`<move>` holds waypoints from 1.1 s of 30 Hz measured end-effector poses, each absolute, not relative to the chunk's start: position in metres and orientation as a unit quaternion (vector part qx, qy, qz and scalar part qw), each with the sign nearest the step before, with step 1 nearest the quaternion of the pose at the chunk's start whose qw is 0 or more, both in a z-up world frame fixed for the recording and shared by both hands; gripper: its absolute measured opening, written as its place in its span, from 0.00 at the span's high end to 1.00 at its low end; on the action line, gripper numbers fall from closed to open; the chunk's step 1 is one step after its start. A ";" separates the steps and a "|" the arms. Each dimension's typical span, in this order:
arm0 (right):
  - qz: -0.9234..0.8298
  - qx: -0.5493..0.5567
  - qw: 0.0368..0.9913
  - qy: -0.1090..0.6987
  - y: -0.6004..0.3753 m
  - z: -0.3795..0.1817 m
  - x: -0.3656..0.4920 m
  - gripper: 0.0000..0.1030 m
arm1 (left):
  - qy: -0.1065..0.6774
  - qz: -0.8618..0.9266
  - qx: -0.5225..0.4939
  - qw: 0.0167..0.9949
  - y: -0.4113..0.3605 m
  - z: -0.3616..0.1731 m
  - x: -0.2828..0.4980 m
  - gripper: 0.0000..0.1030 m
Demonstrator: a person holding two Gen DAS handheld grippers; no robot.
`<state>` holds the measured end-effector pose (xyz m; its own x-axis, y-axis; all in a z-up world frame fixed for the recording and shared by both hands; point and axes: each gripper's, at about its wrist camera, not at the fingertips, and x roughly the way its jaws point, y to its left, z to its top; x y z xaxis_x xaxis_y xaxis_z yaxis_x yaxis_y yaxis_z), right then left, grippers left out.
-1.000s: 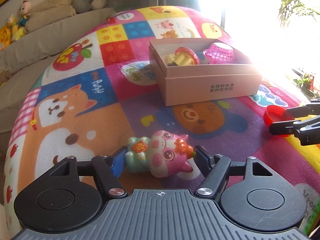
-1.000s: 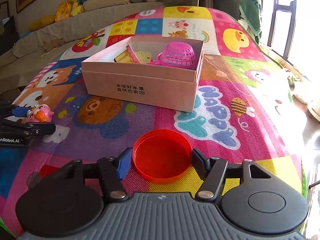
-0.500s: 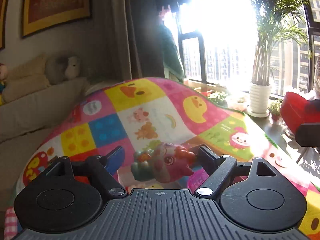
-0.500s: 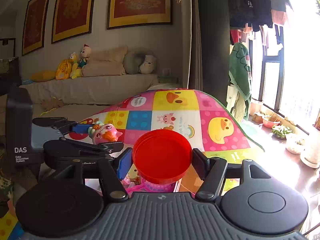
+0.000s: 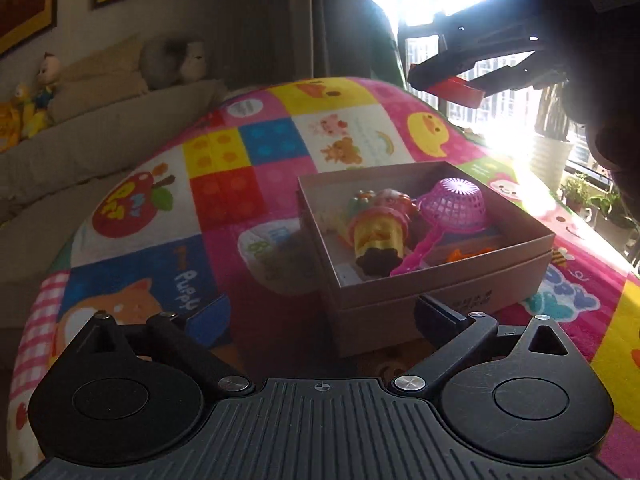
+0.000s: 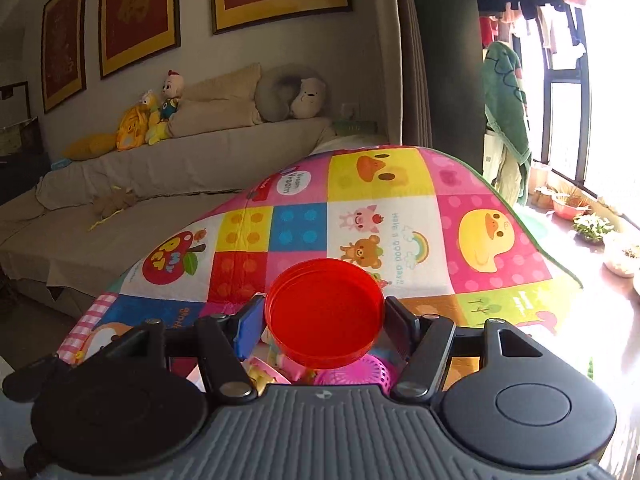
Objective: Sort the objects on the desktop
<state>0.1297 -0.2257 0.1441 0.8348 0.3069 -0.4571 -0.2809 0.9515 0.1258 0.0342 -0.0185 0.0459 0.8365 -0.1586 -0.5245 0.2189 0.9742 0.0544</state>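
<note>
A cardboard box stands on the colourful play mat. In it lie a pink pig toy, a yellow toy cup and a pink strainer. My left gripper hovers just before the box's near wall, its jaws opening wide with nothing between them. My right gripper is shut on a red round lid and hangs above the box. In the left wrist view the right gripper and the red lid show at the upper right. The strainer peeks out under the lid.
A grey sofa with plush toys and a neck pillow runs along the far wall. Potted plants and a bright window are at the right. The mat's far edge drops off behind the box.
The left gripper carried the pig toy from the mat to over the box and let it go, jaws spreading wide. The right gripper lifted the red lid off the mat to above the box.
</note>
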 end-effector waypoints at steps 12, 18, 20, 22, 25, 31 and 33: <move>0.127 0.017 0.951 0.282 -0.187 0.095 0.176 0.21 | 0.314 -0.080 0.022 0.946 0.006 0.019 0.010 0.00; 0.129 0.012 0.958 0.254 -0.221 0.093 0.082 0.00 | 0.328 -0.077 0.015 0.942 0.001 0.013 0.003 0.00; 0.131 0.010 0.956 0.263 -0.228 0.083 0.053 0.00 | 0.333 -0.075 0.015 0.940 -0.004 0.010 0.002 0.00; 0.122 0.006 0.953 0.277 -0.231 0.068 0.030 0.00 | 0.339 -0.070 0.016 0.938 -0.009 0.007 0.000 0.00; 0.094 -0.007 0.948 0.304 -0.231 0.040 0.009 0.00 | 0.341 -0.059 0.025 0.938 -0.014 0.005 -0.001 0.00; 0.099 -0.017 0.926 0.363 -0.216 0.002 0.007 0.00 | 0.358 -0.048 0.021 0.932 -0.014 0.001 0.006 0.00; 0.109 -0.026 0.922 0.372 -0.211 0.000 0.012 0.00 | 0.359 -0.048 0.018 0.932 -0.013 0.001 0.007 0.00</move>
<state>0.0117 -0.2106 0.0004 0.6998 0.1824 -0.6906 -0.2210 0.9747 0.0335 0.0073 -0.0131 0.0007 0.7377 -0.0769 -0.6707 0.1028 0.9947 -0.0010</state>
